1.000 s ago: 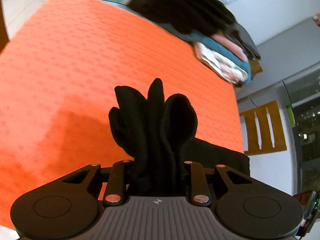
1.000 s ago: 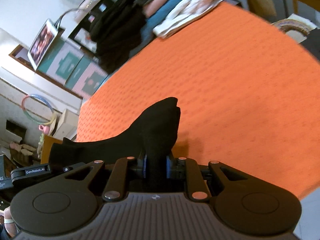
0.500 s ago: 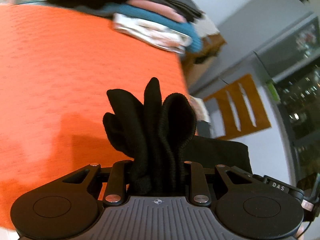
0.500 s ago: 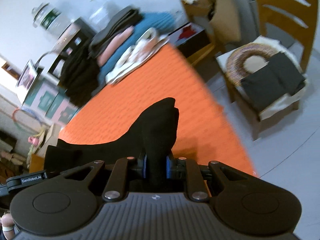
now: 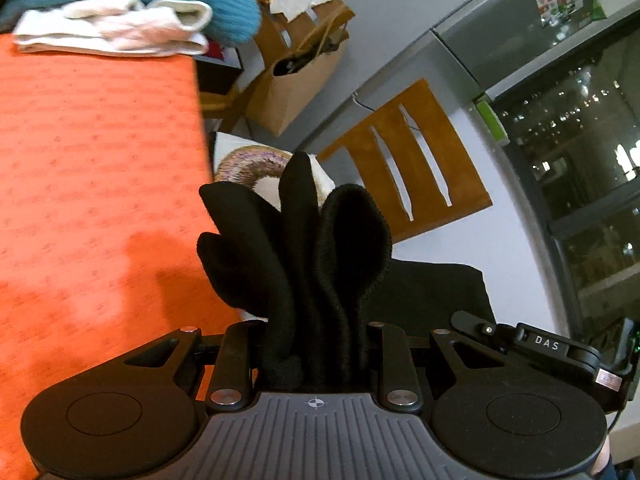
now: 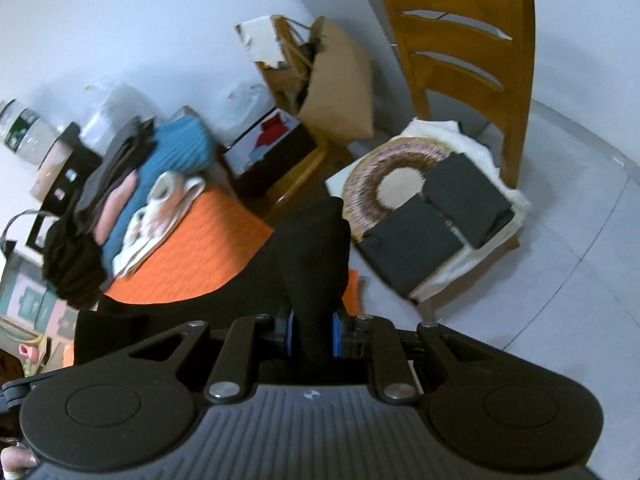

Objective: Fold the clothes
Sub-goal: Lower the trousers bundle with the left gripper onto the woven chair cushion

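Black knit garment bunched in thick folds, clamped in both my left gripper and right gripper.
Hangs past orange textured tablecloth edge; wooden slatted chair with folded dark pieces beyond.

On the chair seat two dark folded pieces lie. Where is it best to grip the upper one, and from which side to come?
Probably grip the upper dark folded piece at its outer corner, which overhangs the lower piece. Come from the seat's front, since the chair back blocks the rear. Both grippers currently hold the black garment.

Bunched black knit garment hangs stretched above the orange table's edge.
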`<state>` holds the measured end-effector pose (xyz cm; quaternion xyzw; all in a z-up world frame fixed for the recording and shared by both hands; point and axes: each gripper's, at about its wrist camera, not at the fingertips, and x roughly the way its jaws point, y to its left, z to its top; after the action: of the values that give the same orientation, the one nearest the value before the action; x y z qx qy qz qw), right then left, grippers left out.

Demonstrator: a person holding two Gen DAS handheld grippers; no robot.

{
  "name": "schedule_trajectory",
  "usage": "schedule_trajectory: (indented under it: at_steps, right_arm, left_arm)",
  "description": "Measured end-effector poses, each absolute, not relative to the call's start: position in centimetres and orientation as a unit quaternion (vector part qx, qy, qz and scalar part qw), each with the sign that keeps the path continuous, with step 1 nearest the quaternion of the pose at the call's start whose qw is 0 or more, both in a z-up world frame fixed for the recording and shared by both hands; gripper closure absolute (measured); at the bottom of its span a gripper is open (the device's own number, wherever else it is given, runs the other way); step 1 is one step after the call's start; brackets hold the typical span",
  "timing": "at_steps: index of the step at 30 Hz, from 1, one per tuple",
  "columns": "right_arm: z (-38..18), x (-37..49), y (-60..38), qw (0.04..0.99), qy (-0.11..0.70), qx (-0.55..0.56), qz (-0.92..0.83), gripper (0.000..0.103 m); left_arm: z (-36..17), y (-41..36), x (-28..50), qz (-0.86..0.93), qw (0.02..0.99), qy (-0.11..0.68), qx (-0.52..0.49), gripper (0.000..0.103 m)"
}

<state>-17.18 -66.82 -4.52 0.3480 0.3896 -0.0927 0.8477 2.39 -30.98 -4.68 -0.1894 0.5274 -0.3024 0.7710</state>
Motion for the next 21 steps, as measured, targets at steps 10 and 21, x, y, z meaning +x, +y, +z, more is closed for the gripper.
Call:
schedule_trajectory:
  at_steps: [10,21]
  right_arm:
    - [-10.1,-4.6,-83.2,0.851,0.423,0.311,-0.029,0.083]
    - [-19.8,14.3,-95.2,0.862,0.446,0.240,0.031,0.084]
  left_arm:
    - [-10.0,-46.2,9.3,-0.211,0.792,0.527,-0.225,0.075]
    - [-21.5,-56.4,21.8,-0.109,0.805,0.491,-0.315,0.075]
